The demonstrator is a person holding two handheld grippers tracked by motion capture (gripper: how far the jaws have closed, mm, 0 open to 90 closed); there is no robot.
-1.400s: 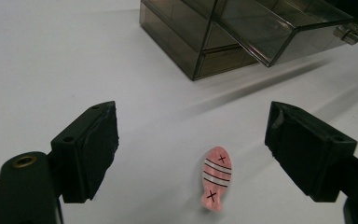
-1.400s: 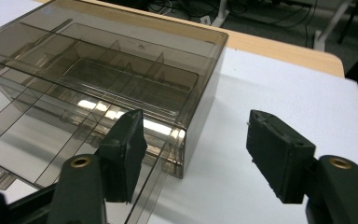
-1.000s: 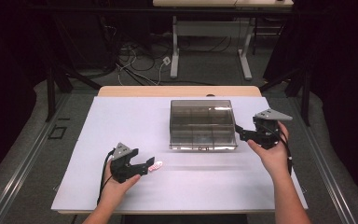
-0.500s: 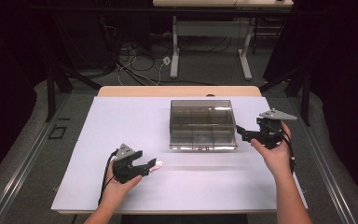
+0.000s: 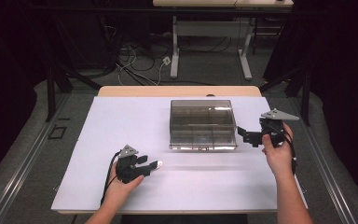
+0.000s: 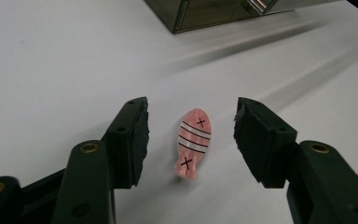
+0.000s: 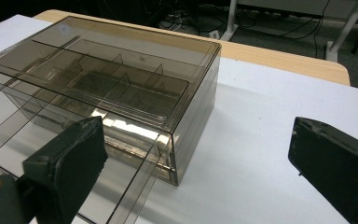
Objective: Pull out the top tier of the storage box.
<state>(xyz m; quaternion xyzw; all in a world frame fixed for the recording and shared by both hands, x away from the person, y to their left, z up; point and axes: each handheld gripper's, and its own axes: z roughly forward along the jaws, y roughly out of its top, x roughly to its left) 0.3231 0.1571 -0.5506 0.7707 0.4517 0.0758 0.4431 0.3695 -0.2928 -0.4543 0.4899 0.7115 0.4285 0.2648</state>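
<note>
pink fish between the claws

on the white table (image 5: 98, 140), a little pink fish (image 6: 193, 142) lies flat between the two jaws of the left gripper (image 6: 191, 135). the jaws have just been closing in, but they do not touch the fish, so this claw is open. the right gripper (image 5: 242, 135) is just beside the right end of the smoky clear box (image 5: 203, 123). its jaws have just been opening and are wide apart, holding nothing

A lab or recording studio: dark curtained walls, a white-covered worktop (image 5: 121, 140) at centre, loose cables (image 5: 140, 60) on grey carpet at upper left, an adjustable desk frame (image 5: 209, 42) behind.
</note>
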